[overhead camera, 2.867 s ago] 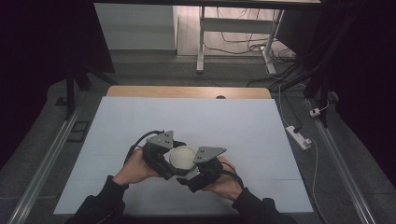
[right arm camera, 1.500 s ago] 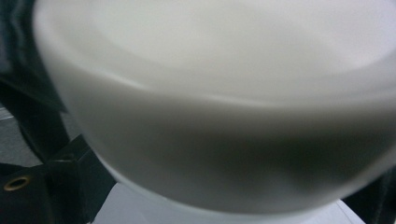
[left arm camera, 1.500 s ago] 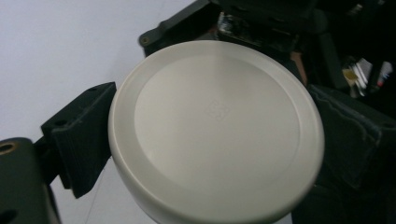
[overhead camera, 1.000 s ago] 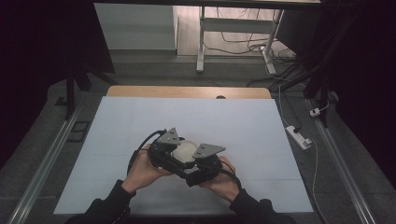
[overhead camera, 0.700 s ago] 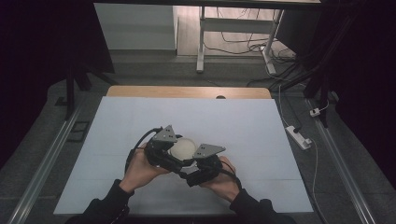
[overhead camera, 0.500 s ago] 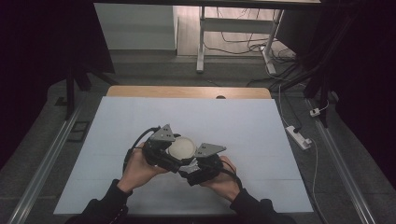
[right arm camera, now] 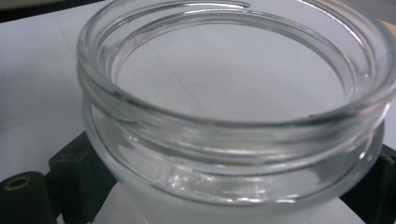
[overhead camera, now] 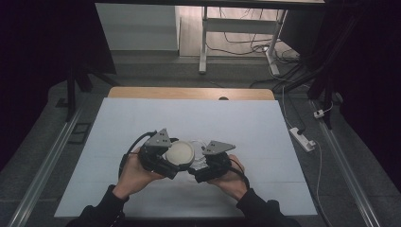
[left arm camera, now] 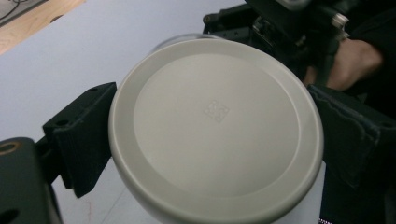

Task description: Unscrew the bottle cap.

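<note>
High view shows both hands low on the white desk (overhead camera: pixel 236 118), close together near its front edge. Left tool (overhead camera: pixel 163 158) grips a round off-white lid (overhead camera: pixel 180 152) by its rim, one jaw on each side, flat face up. Right tool (overhead camera: pixel 208 163) is closed on a clear glass jar (right arm camera: pixel 233 112), gripped below the threaded neck; the jar mouth is open. Lid and jar are just beside each other.

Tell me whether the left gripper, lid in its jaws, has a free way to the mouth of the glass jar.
Probably yes. The left gripper holds the lid right beside the glass jar, which the right gripper grips; the jar's mouth is open and nothing lies between them.
</note>
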### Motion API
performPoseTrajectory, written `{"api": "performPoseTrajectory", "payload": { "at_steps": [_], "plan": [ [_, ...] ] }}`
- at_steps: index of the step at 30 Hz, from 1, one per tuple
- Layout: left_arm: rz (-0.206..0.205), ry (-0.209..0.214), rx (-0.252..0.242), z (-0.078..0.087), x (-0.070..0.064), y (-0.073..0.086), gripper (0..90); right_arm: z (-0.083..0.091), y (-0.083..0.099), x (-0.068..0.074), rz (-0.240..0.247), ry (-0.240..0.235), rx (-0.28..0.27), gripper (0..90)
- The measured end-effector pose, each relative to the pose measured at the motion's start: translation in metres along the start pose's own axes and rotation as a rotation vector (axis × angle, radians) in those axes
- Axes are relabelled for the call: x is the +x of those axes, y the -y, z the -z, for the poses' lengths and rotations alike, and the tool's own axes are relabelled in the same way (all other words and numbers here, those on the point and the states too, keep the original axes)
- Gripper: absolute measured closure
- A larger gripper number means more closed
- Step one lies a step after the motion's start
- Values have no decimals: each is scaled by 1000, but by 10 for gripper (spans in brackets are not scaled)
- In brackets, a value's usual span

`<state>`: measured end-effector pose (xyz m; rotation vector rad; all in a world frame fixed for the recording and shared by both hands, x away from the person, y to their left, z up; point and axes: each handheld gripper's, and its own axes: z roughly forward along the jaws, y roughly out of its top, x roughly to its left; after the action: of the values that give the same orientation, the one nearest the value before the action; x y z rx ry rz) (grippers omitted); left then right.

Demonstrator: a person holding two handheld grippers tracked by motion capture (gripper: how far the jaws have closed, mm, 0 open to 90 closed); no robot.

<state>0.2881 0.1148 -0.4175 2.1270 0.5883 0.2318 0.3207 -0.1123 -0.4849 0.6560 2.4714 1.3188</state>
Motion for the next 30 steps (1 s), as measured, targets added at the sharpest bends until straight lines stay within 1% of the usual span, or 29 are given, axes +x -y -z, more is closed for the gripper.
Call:
{"api": "performPoseTrajectory", "payload": {
  "at_steps": [4,8,17,26,30],
  "plan": [
    [4,15,-9,3,-2,5,82,1,0,-5,-6,6,-3,66],
    [5,30,-14,6,-5,12,82,3,0,-8,-2,9,-7,66],
    [17,57,-17,7,-11,28,82,4,0,-12,-10,21,-14,66],
    [-5,76,-12,2,-23,39,82,4,-4,-16,-30,23,-35,66],
    [-13,83,-1,-2,-28,44,82,2,-6,-19,-41,21,-40,66]
  ]
}}
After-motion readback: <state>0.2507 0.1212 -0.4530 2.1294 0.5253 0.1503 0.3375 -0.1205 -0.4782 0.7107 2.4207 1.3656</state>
